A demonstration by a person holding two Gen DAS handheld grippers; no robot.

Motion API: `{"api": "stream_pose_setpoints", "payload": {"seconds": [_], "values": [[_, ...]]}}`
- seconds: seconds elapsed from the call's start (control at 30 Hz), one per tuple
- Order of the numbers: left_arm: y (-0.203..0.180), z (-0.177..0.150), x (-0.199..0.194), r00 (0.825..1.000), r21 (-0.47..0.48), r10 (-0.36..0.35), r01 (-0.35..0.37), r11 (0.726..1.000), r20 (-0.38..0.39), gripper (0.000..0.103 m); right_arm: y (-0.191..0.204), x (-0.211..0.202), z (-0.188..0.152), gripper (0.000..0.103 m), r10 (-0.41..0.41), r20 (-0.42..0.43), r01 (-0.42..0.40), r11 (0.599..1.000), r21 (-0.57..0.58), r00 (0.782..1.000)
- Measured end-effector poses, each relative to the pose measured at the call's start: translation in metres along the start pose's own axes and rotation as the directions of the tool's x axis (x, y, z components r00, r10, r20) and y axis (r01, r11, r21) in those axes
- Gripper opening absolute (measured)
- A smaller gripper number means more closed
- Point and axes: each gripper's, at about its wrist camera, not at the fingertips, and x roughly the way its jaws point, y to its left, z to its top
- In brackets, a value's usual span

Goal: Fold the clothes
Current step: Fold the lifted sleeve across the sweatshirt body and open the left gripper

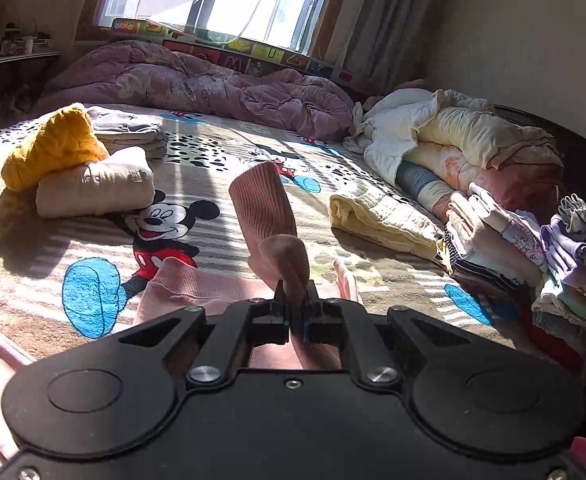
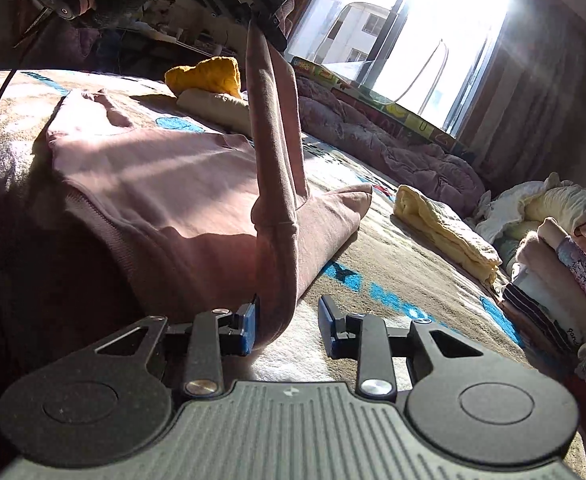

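Note:
A pink sweatshirt (image 2: 149, 176) lies spread on the Mickey Mouse bedspread (image 1: 93, 240). My left gripper (image 1: 296, 304) is shut on its sleeve (image 1: 265, 208), whose ribbed cuff sticks up past the fingers. In the right wrist view that sleeve (image 2: 277, 128) rises from the garment up to the left gripper (image 2: 269, 12) overhead. My right gripper (image 2: 289, 320) is open low over the bed at the sweatshirt's near edge. Its left pad (image 2: 249, 328) touches the fabric fold; the right pad (image 2: 331, 328) stands apart.
Folded beige and grey clothes and a yellow knit (image 1: 53, 148) sit at the far left. A folded yellow blanket (image 1: 377, 220) lies at right, beside a stack of folded clothes (image 1: 533, 248) and rolled bedding (image 1: 473, 144). A purple quilt (image 1: 213, 80) lies below the window.

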Motion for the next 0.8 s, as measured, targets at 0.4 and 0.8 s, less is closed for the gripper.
{"api": "stream_pose_setpoints", "payload": {"seconds": [0.4,0.8], "values": [[0.089,-0.055,0.024,0.997,-0.274,-0.027,0.008,0.962,-0.066,0.005,0.03,-0.008,0.001,0.014,0.051,0.016,-0.047,0.98,-0.196,0.999],[0.117,-0.086,0.035,0.994,-0.357,-0.055,0.02,0.934,-0.09,0.005,0.013,-0.027,0.008,0.016,0.199,0.023,-0.196,0.975,-0.105,0.98]]}}
